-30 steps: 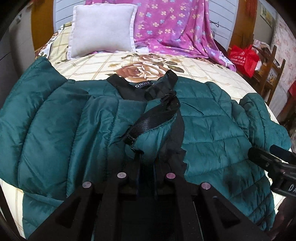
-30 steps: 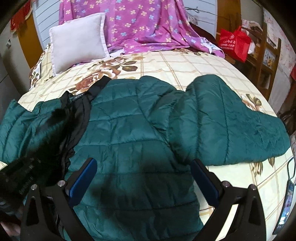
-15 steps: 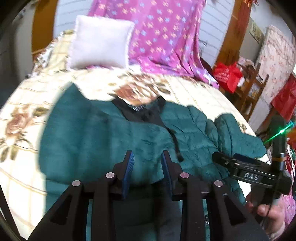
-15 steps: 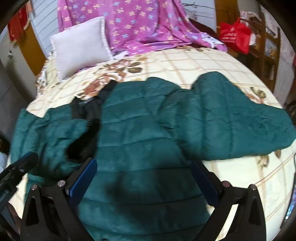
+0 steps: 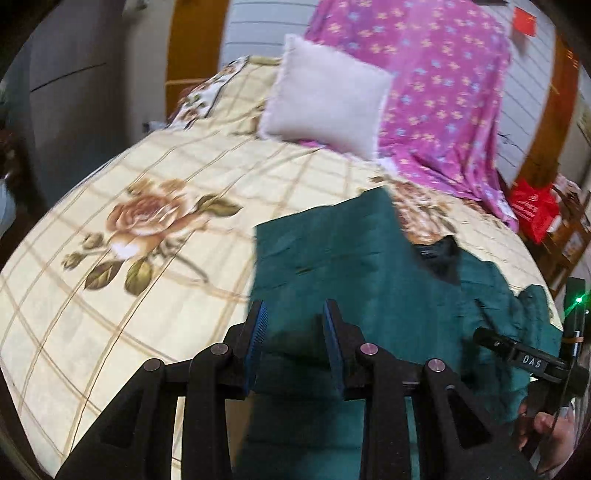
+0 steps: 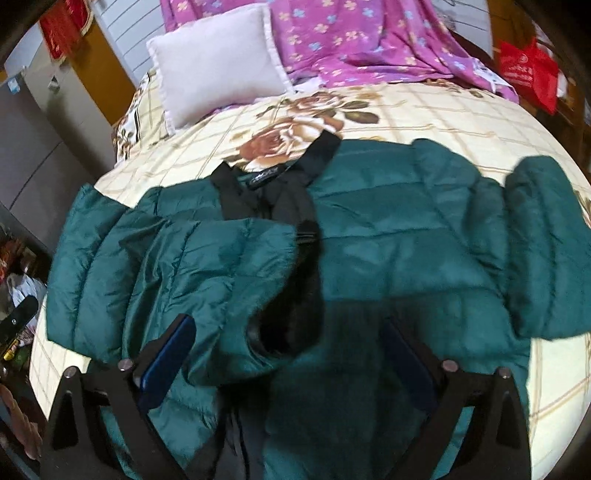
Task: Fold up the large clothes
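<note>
On floral bed [image 6: 461,122], green puffer jacket [image 6: 388,236] spread sideways, collar toward pillow [image 6: 218,62]. Left gripper [image 5: 295,332] parted, empty, over near sleeve; right gripper [image 6: 288,354] closing, empty, over hem.

Both of my wrist views bend hard at the rims, with black corners and the cream checked bedspread with printed roses [image 5: 122,266] bulging like a dome under soft, even indoor light. Motion blur smears most of each frame, worst on the white square pillow [image 5: 325,110] and the pink flowered sheet [image 6: 354,33]. My gripper frames throw a dark shadow on the teal quilted puffer jacket [image 6: 388,258], whose left panel shows a dull sheen.
</note>
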Motion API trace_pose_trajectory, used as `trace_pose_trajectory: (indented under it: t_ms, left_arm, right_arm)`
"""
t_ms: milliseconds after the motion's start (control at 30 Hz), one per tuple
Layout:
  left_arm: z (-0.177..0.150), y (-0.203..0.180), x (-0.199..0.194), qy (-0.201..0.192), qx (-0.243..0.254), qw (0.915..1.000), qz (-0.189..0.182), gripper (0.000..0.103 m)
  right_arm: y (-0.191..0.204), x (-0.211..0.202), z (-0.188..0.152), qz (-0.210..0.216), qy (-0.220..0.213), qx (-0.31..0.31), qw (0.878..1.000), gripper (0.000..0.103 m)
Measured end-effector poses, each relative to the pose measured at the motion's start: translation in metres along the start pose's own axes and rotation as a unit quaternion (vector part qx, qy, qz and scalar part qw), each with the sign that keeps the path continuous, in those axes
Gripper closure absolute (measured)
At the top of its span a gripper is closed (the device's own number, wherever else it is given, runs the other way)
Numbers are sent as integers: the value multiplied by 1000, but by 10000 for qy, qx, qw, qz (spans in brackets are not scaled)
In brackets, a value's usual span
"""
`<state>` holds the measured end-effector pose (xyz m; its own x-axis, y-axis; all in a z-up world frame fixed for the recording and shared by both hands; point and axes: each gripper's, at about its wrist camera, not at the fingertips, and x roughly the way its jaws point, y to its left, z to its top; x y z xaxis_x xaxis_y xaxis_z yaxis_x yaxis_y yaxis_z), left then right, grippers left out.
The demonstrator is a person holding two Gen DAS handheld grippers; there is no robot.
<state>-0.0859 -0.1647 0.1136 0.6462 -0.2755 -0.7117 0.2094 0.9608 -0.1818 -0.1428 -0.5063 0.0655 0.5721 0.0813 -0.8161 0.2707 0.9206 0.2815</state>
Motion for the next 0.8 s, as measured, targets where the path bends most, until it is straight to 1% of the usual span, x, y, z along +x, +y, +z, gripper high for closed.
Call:
trace_pose_trajectory:
  t_ms: [33,67,100,133,167,200,233,267,367,433,600,667,733,800]
  left_arm:
    - [-3,5,3,41,-27,10000,36,90]
    - [-5,9,8,99,-56,9999,63,90]
    - [-8,13,11,153,-87,9998,79,90]
    - [-10,14,15,207,-114,9997,85,90]
    - [-12,17,18,261,-145,9995,83,90]
    - [-13,17,20,280,-160,9994,84,90]
    - [-14,18,21,284,-174,9994,91,90]
    - [-14,18,21,283,-183,9994,95,90]
    - [-13,18,24,272,-209,9994,93,90]
    - [-14,18,25,281,-194,9994,89,90]
    - [-16,5,36,448,-85,9989,97,90]
    - [-17,-1,39,484,-42,9988,65,90]
    - [-18,-6,40,469,20,9989,60,90]
    - [-19,-11,42,469,55,9989,52,90]
  right_arm:
    - [2,5,0,9,39,-4,10000,25]
    - [3,11,0,57,85,1,9999,35]
    - [4,17,-1,139,139,22,9998,54]
    - [3,18,-2,185,134,38,9997,59]
    - [3,18,-4,225,63,20,9997,62]
    - [4,16,-6,224,-31,-52,9997,71]
    - [5,12,-6,195,-126,-155,9996,78]
    - [6,5,-5,115,-252,-259,9993,81]
    - [-1,-20,2,-278,-721,-442,9960,82]
    - [-11,-31,9,-509,-897,-437,9937,82]
    - [-43,-41,25,-984,-1054,-276,9892,83]
    - [-51,-40,29,-1169,-1064,-306,9870,84]
    - [-58,-36,32,-1451,-1085,-410,9826,85]
    - [-64,-33,30,-1642,-1069,-436,9796,85]
